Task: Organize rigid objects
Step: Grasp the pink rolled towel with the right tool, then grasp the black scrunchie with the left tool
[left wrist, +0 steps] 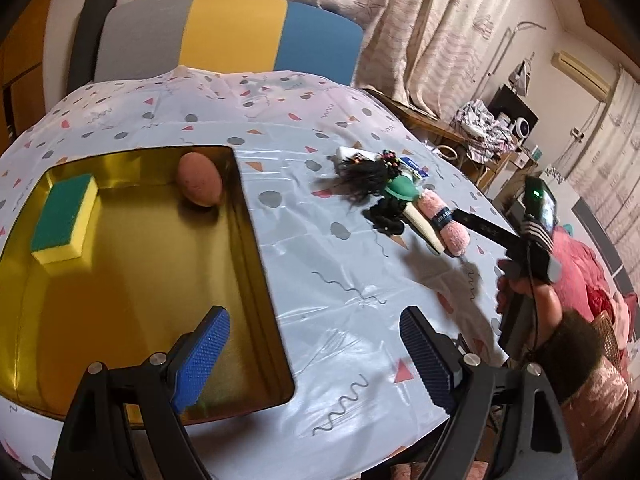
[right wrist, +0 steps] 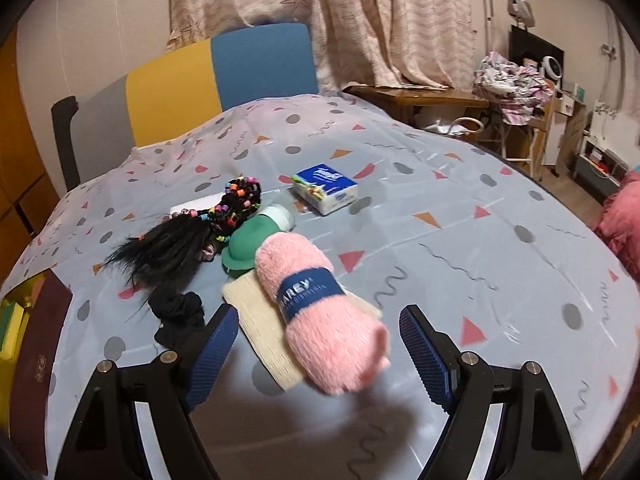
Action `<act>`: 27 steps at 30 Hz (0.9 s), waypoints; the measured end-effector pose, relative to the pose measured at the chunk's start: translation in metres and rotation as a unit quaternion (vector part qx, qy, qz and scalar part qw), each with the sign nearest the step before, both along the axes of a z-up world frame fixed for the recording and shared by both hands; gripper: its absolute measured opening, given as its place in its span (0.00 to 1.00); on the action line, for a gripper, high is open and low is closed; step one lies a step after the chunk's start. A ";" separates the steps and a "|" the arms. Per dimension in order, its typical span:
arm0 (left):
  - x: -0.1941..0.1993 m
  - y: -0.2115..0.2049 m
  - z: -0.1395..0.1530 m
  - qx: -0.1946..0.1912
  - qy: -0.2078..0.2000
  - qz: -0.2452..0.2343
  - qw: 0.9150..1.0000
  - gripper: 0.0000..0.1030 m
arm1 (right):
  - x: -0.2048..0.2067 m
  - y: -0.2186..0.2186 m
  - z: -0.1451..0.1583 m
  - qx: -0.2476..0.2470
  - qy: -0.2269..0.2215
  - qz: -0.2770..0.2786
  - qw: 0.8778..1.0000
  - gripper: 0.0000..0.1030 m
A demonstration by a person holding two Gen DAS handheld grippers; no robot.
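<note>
A gold tray (left wrist: pixel 256 240) lies on the table at the left, holding a green-yellow sponge (left wrist: pixel 64 220) and a brown egg-shaped object (left wrist: pixel 200 180). My left gripper (left wrist: pixel 312 356) is open and empty over the tray's right edge. A pile sits mid-table: a pink fluffy roll (right wrist: pixel 324 312) on a cream cloth (right wrist: pixel 260 320), a green bottle (right wrist: pixel 256 240), black hair with coloured beads (right wrist: pixel 188 240), a black scrunchie (right wrist: pixel 176 312) and a tissue pack (right wrist: pixel 324 188). My right gripper (right wrist: pixel 312 352) is open, its fingers either side of the pink roll's near end.
The table wears a patterned plastic cloth (right wrist: pixel 480 240). A grey-yellow-blue chair (left wrist: pixel 224 36) stands behind it. A dark red tray lid (right wrist: pixel 40 360) lies at the left in the right wrist view. A side table with clothes (right wrist: pixel 508 80) stands at the right.
</note>
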State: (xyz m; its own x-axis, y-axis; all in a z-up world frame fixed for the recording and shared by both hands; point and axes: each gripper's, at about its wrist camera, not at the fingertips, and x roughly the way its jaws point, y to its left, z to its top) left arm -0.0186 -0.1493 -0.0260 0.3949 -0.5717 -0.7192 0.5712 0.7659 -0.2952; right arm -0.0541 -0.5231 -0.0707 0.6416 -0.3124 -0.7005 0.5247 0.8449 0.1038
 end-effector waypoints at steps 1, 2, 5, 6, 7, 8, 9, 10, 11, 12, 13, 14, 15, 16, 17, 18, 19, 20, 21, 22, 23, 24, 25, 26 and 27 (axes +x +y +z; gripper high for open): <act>-0.001 -0.004 0.000 0.003 0.000 -0.004 1.000 0.86 | 0.003 0.001 -0.003 -0.002 0.000 0.003 1.000 0.78; -0.002 -0.009 0.001 0.004 0.000 -0.009 1.000 0.86 | 0.008 0.001 -0.006 -0.007 0.000 0.009 1.000 0.78; -0.005 -0.020 0.001 0.013 -0.001 -0.021 1.000 0.86 | 0.020 0.001 -0.019 -0.019 0.008 0.013 1.000 0.74; -0.005 -0.023 0.001 0.016 -0.001 -0.024 1.000 0.86 | 0.023 -0.001 -0.024 -0.016 0.012 0.013 1.000 0.73; -0.006 -0.027 0.001 0.020 -0.002 -0.027 0.999 0.86 | 0.025 -0.004 -0.028 -0.009 0.015 0.012 1.000 0.71; -0.007 -0.031 0.000 0.025 -0.003 -0.031 0.999 0.86 | 0.026 -0.006 -0.029 -0.004 0.014 0.009 1.000 0.69; -0.007 -0.035 0.000 0.028 -0.004 -0.035 0.999 0.86 | 0.025 -0.008 -0.030 0.002 0.008 0.006 1.000 0.63; -0.006 -0.038 -0.001 0.031 -0.004 -0.037 0.999 0.86 | 0.024 -0.012 -0.030 0.010 0.001 0.003 1.000 0.57; -0.006 -0.042 -0.001 0.033 -0.004 -0.039 0.999 0.86 | 0.024 -0.014 -0.031 0.014 -0.001 0.000 1.000 0.54; -0.005 -0.045 -0.001 0.034 -0.004 -0.041 0.999 0.86 | 0.023 -0.016 -0.033 0.020 -0.003 -0.003 1.000 0.53; -0.005 -0.050 -0.001 0.036 -0.003 -0.044 0.998 0.86 | 0.021 -0.018 -0.034 0.025 -0.008 -0.003 1.000 0.52; -0.003 -0.055 -0.002 0.037 -0.002 -0.048 0.998 0.85 | 0.020 -0.018 -0.034 0.026 -0.013 -0.005 1.000 0.51; -0.002 -0.061 -0.002 0.038 -0.002 -0.051 0.998 0.85 | 0.018 -0.018 -0.033 0.027 -0.018 -0.006 0.999 0.49; -0.002 -0.065 -0.001 0.040 -0.001 -0.054 0.998 0.86 | 0.017 -0.018 -0.033 0.026 -0.021 -0.006 0.999 0.46; -0.001 -0.072 -0.001 0.040 0.000 -0.059 0.997 0.86 | 0.016 -0.017 -0.032 0.024 -0.024 -0.007 0.999 0.45; 0.001 -0.076 -0.001 0.040 0.003 -0.063 0.997 0.86 | 0.015 -0.016 -0.031 0.022 -0.024 -0.008 0.999 0.43; 0.002 -0.082 -0.001 0.043 0.004 -0.067 0.997 0.85 | 0.013 -0.013 -0.029 0.017 -0.022 -0.013 1.000 0.41; 0.004 -0.088 -0.001 0.046 0.002 -0.070 0.997 0.86 | 0.010 -0.012 -0.028 0.015 -0.024 -0.015 0.999 0.40; 0.005 -0.093 -0.001 0.048 0.000 -0.072 0.996 0.85 | 0.005 -0.008 -0.026 0.015 -0.028 -0.018 0.999 0.40; 0.007 -0.098 -0.001 0.052 -0.003 -0.075 0.996 0.86 | 0.000 -0.005 -0.025 0.016 -0.033 -0.019 0.999 0.39; 0.009 -0.105 -0.001 0.057 -0.005 -0.077 0.995 0.86 | -0.005 -0.004 -0.025 0.018 -0.038 -0.021 0.999 0.39; 0.011 -0.110 -0.002 0.060 -0.007 -0.080 0.995 0.86 | -0.012 -0.002 -0.024 0.019 -0.045 -0.024 0.998 0.39; 0.015 -0.120 -0.004 0.064 -0.007 -0.085 0.994 0.86 | -0.017 0.000 -0.024 0.019 -0.050 -0.029 0.998 0.39; 0.017 -0.127 -0.006 0.065 -0.007 -0.090 0.994 0.86 | -0.020 0.001 -0.024 0.019 -0.054 -0.032 0.998 0.39; 0.021 -0.137 -0.008 0.068 -0.008 -0.094 0.993 0.86 | -0.024 0.001 -0.025 0.023 -0.058 -0.036 0.997 0.39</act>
State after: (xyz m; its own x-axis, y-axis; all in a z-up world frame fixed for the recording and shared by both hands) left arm 0.0025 -0.2860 -0.0335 0.3019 -0.5345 -0.7894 0.7113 0.6776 -0.1868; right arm -0.0781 -0.5218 -0.0960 0.6961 -0.3298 -0.6378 0.5655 0.7991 0.2041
